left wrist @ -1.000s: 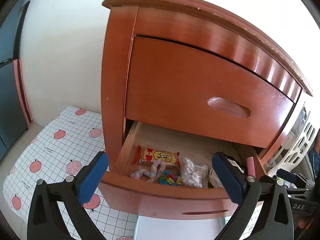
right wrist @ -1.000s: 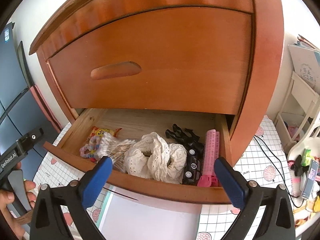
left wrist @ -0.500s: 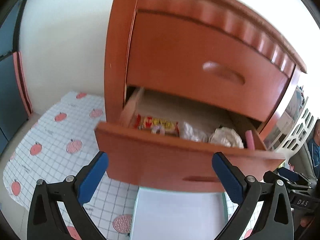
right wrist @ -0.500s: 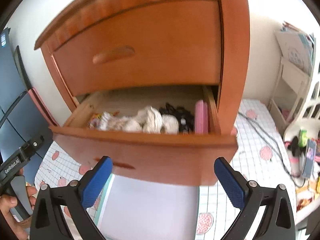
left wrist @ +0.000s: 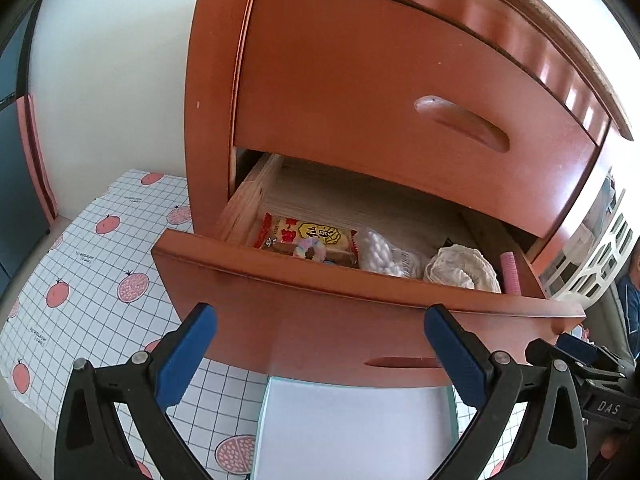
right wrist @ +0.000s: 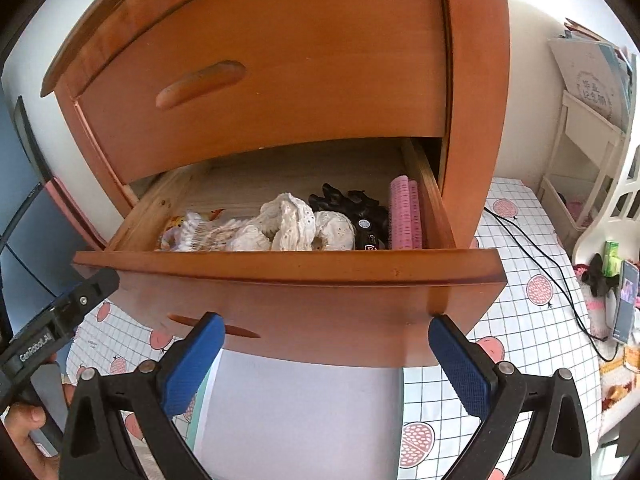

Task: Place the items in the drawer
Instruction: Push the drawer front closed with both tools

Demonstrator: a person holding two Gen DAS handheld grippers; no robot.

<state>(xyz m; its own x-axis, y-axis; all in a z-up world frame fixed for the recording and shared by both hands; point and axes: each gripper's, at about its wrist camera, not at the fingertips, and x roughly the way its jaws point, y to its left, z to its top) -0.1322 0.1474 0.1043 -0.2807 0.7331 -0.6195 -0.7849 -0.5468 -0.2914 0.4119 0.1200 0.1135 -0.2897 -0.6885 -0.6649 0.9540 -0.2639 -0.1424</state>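
The lower drawer of a red-brown wooden cabinet stands pulled out. It holds a yellow snack packet, a bag of cotton swabs, a white lace cloth and a pink hair roller. The right wrist view shows the same drawer, with the lace cloth, a black item and the pink roller. My left gripper and my right gripper are both open and empty. Each hangs just in front of the drawer's front panel, below its rim.
The upper drawer is closed. A white flat tray lies on the fruit-print mat under the drawer. To the right are a black cable, a phone and a white shelf.
Both grippers dropped from over the drawer's rim to in front of its front panel, drew back, then came a little closer. The drawer stays out and both grippers stay open.
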